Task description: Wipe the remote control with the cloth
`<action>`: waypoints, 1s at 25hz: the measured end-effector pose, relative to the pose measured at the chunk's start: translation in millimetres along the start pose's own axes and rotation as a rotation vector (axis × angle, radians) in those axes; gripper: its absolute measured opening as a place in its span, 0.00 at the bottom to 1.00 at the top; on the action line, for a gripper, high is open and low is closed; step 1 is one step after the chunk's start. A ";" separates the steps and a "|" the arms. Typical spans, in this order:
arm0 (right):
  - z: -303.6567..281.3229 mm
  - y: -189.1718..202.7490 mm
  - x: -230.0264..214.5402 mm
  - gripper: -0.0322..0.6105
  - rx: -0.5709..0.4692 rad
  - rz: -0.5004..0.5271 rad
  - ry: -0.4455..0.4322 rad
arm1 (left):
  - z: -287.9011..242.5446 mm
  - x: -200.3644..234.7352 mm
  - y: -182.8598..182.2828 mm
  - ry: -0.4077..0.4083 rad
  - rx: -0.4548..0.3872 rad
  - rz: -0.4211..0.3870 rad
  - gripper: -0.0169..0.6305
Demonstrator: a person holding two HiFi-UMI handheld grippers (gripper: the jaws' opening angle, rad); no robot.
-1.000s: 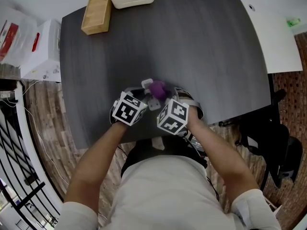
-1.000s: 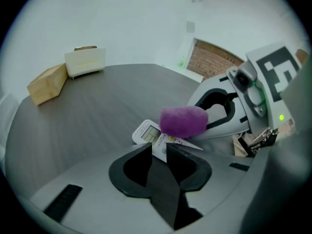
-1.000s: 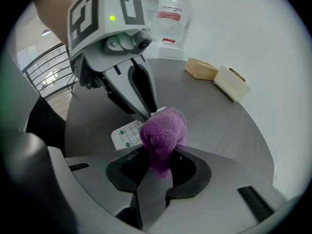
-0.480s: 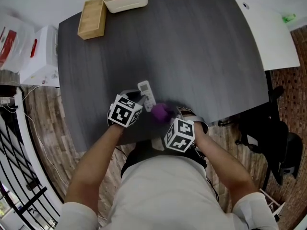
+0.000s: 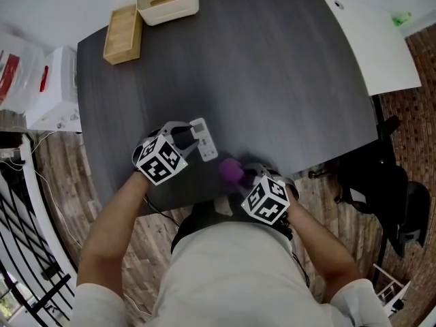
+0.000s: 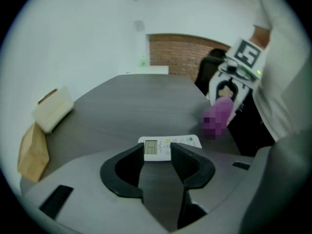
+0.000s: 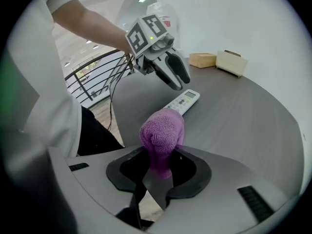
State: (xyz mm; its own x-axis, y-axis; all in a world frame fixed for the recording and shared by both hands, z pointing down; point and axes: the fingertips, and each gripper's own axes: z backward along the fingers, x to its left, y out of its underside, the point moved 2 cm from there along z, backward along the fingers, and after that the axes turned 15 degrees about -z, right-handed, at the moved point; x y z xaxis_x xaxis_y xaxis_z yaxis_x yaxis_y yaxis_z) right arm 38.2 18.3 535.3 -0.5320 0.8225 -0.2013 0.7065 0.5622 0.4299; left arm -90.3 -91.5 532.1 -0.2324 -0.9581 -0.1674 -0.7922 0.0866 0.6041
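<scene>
at the near table (image 5: 272,80) edge, left gripper (image 6: 157,156) has just opened narrowly, empty, above the remote (image 5: 204,139). right gripper (image 7: 158,157) clamps the cloth (image 7: 162,130); best to pin the remote before wiping.

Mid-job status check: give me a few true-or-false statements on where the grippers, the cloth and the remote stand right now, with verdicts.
1. The right gripper is shut on the purple cloth. True.
2. The cloth lies draped over the remote control. False: it is pinched in the right gripper and held off to one side of the remote, nearer the person.
3. The left gripper is clamped on the remote. False: its jaws have just been opening and stand apart, and the remote lies flat on the table.
4. A wooden box and a cream box sit at the table's far corner. True.
</scene>
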 end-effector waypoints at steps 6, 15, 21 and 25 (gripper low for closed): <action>4.6 0.0 -2.5 0.23 -0.020 -0.029 0.021 | -14.5 -27.7 4.7 0.236 0.143 -0.610 0.50; 5.8 9.2 1.1 0.23 -0.022 -0.067 0.028 | -42.0 -44.6 6.3 0.441 0.274 -1.052 0.56; 3.4 8.5 4.9 0.23 -0.023 -0.088 0.021 | -42.1 -35.8 12.1 0.422 0.352 -0.758 0.55; -2.1 5.4 5.7 0.23 -0.020 -0.136 0.000 | -35.5 -36.0 16.1 0.337 0.369 -0.466 0.55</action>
State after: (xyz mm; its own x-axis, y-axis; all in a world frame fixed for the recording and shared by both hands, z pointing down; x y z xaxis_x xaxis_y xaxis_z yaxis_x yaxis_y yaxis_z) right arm 38.0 25.9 538.3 -0.6226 0.7386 -0.2585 0.6185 0.6668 0.4157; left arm -74.6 -65.3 575.5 0.3209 -0.9454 -0.0578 -0.9213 -0.3257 0.2124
